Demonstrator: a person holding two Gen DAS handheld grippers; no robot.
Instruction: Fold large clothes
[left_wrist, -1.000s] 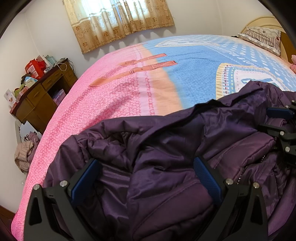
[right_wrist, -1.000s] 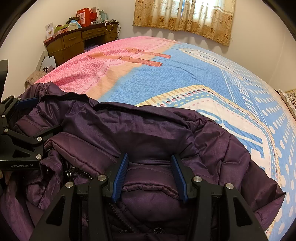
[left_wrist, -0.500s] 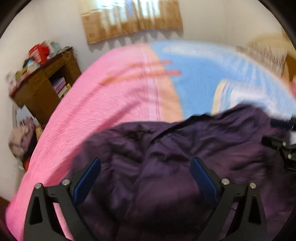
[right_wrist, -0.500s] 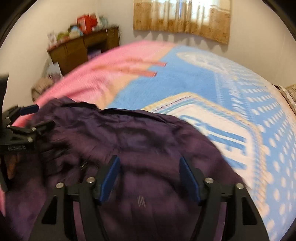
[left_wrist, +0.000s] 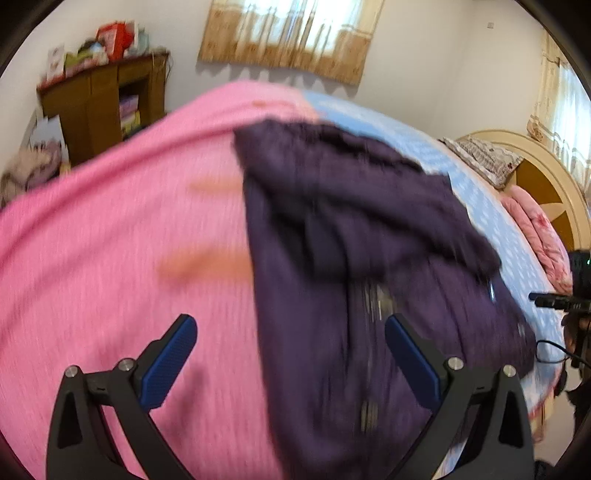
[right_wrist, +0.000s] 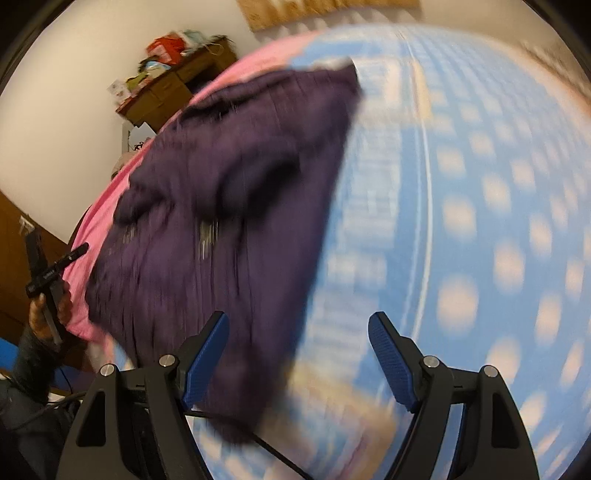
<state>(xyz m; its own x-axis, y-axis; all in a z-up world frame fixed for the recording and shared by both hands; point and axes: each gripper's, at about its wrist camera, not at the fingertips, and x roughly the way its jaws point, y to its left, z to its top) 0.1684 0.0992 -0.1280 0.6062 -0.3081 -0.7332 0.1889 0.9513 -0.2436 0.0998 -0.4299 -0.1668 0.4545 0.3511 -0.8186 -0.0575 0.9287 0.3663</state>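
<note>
- Left wrist view: my left hand-held gripper (left_wrist: 290, 354) is wide open, its two blue pads far from each other, and it holds nothing.
- Under it lies the purple jacket (left_wrist: 354, 236), spread on the bed (left_wrist: 110, 229). The jacket's left edge runs between my two fingers, so the right pad (left_wrist: 412, 363) is over the purple cloth and the left pad is over the pink part of the cover.
- At the far right edge of this view I see part of my right hand-held gripper (left_wrist: 561, 302), beside the jacket.
- Right wrist view: my right hand-held gripper (right_wrist: 298, 360) is also open and empty. The jacket (right_wrist: 229, 206) is on the left here; its near edge reaches my left pad (right_wrist: 205, 363), but the picture is too blurred to say if they touch. The right pad is over the blue dotted cover.
- A brown cabinet (left_wrist: 99, 107) with boxes on top stands by the wall behind the bed, and a curtain (left_wrist: 291, 37) hangs on the wall.
</note>
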